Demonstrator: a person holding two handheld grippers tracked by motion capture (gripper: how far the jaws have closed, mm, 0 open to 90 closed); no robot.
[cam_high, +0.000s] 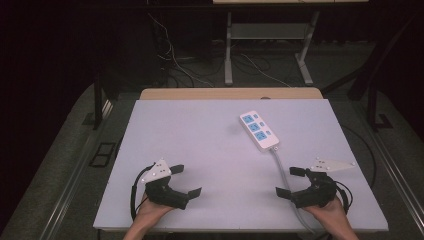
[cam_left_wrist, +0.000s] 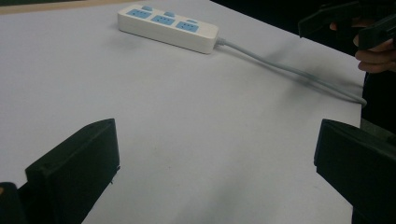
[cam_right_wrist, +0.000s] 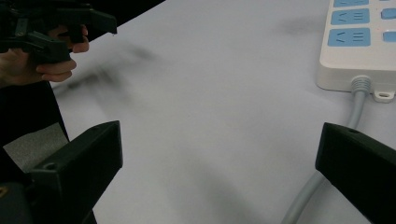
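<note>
High view: power strip (cam_high: 258, 130) lies beyond right claw (cam_high: 290, 181); apart.

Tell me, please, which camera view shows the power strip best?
The left gripper view: the whole power strip shows there close up, with three blue sockets and its cable. The high view shows it whole but small; the right gripper view crops it to its cable end.
</note>
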